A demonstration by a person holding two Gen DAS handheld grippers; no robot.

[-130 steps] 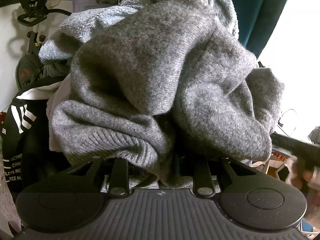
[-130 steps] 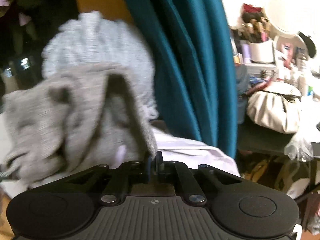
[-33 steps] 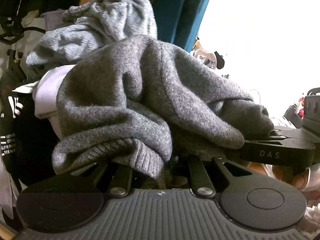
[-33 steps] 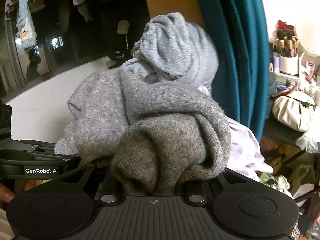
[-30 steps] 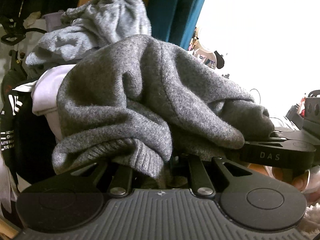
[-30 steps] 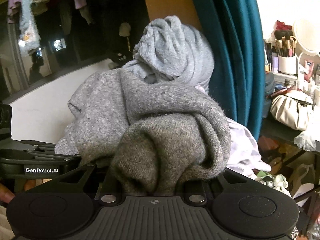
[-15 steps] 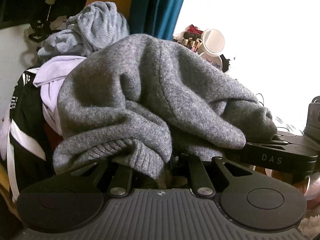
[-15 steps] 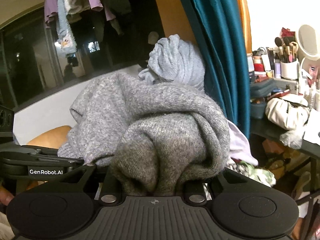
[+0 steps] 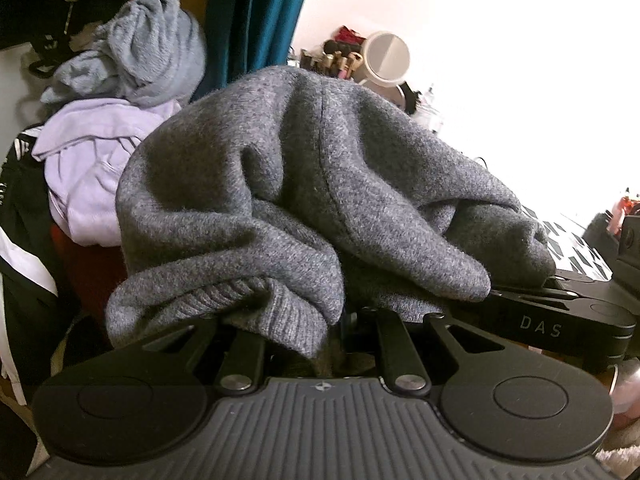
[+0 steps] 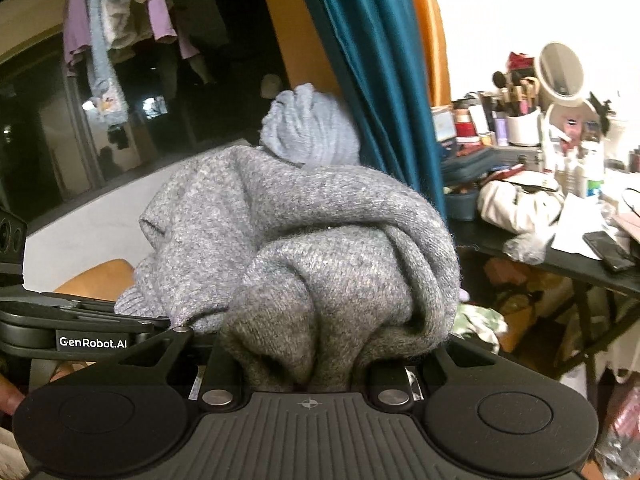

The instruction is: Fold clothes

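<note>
1. Sweater (image 9: 304,200): the dark grey knit is bunched in a heap across both tools, its ribbed hem draped over the left gripper (image 9: 348,320) at 6 o'clock in the left wrist view.
2. Change: over the last few seconds the heap has come away from the clothes pile (image 9: 132,60). That pile filled the frame behind it earlier and now sits back at 10 o'clock, with the blue-grey fleece on top and a lilac garment (image 9: 92,152) under it. I judge the sweater has been lifted clear and is being carried, still crumpled, with no fold made in it.
3. Left tool: cloth hides the fingertips, so whether they pinch or stand spread I cannot tell.
4. Right gripper (image 10: 308,376): a fat wad of the knit bulges out between its fingers, which stand apart and press on it from both sides.
5. Containers: in the right wrist view, at 2 o'clock, a white cup (image 10: 520,128) on the cluttered desk (image 10: 560,256) holds makeup brushes, and a cream pouch (image 10: 516,204) lies nearby, contents unseen.
</note>
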